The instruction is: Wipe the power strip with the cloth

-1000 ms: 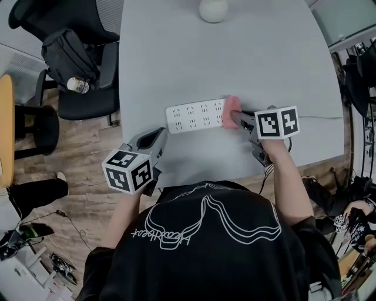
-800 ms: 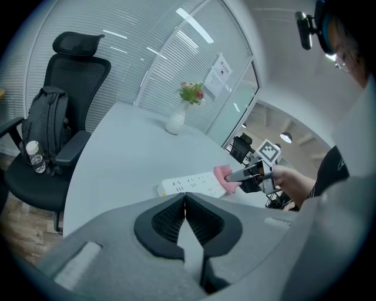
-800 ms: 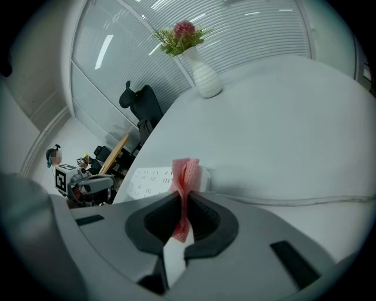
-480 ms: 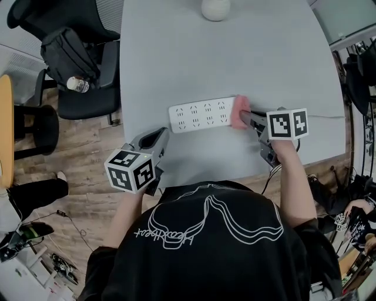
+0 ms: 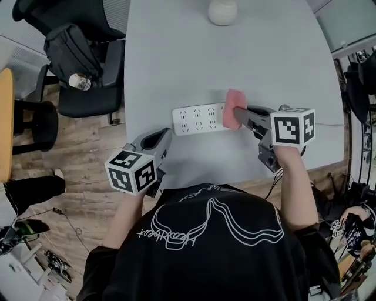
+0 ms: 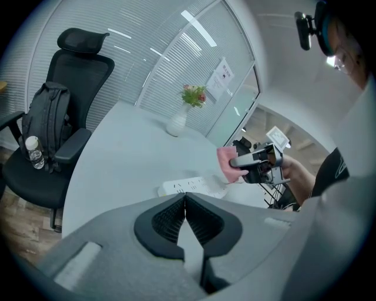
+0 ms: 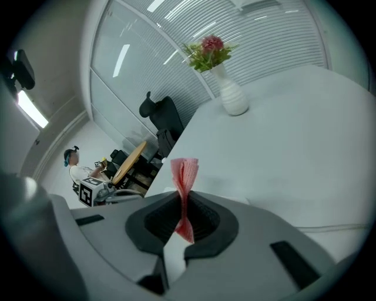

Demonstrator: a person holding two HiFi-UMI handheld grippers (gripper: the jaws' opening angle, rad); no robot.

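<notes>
- We are holding the left gripper (image 5: 160, 138) at the desk's near edge, apart from the strip, with its jaws pressed together on nothing. We judge that it is simply waiting outside the wiping path.
- The white power strip (image 5: 197, 119) is lying flat across the middle of the desk with its sockets facing up, which is leaving its whole top open to a sideways stroke.
- The pink cloth (image 5: 235, 108) is sitting over the strip's right end, though we cannot tell whether it is touching.
- The right gripper (image 5: 241, 115) is pointing in from the right. Its jaws are clamped on the cloth's middle, so folded fabric is sticking out past the tips as the wiping edge.
- The desk (image 5: 264, 59) is showing a pale grey, smooth top, with a white vase (image 5: 222, 10) standing at its far end.
- To the left, a black office chair (image 5: 88, 97) is carrying a backpack (image 5: 70, 50) on wood flooring (image 5: 76, 170), and slatted blinds (image 6: 147, 70) are lining the glass wall beyond.
</notes>
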